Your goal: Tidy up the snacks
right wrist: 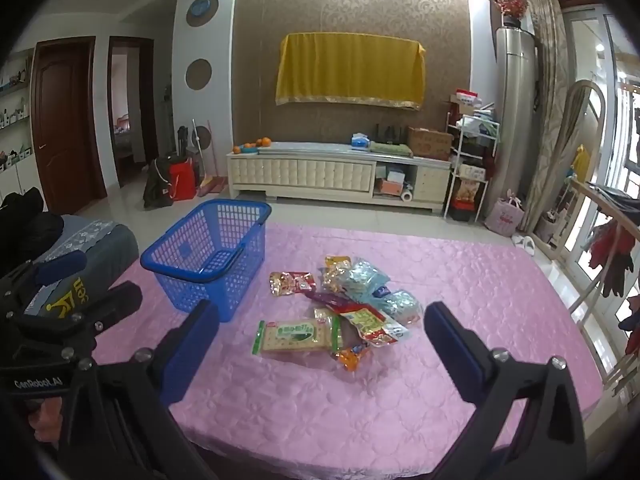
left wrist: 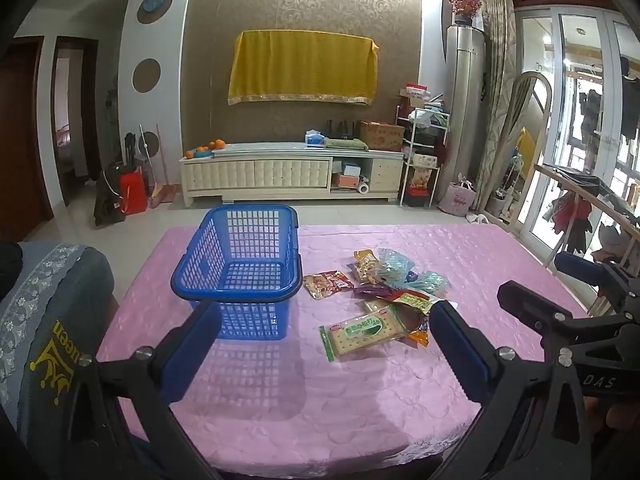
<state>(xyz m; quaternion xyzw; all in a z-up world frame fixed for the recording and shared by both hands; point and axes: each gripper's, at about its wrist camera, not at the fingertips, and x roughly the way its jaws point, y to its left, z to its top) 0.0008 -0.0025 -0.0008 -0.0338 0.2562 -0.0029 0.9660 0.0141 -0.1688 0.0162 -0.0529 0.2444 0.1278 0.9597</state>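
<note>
An empty blue plastic basket [left wrist: 240,268] [right wrist: 208,256] stands on the pink tablecloth [left wrist: 320,392] [right wrist: 320,400]. To its right lies a loose pile of snack packets [left wrist: 384,284] [right wrist: 352,300], with a green-and-white cracker pack [left wrist: 362,330] [right wrist: 298,338] nearest me. My left gripper [left wrist: 324,348] hovers open above the near table, short of the basket and crackers, nothing between its fingers. My right gripper [right wrist: 320,344] is open too, held above the table with the snack pile seen between its blue pads, touching none of it.
A chair back with a grey cover [left wrist: 48,320] [right wrist: 92,248] stands at the table's left edge. Beyond the far table edge is tiled floor, a cream TV cabinet [left wrist: 292,172] and a wooden rail [left wrist: 592,200] at the right.
</note>
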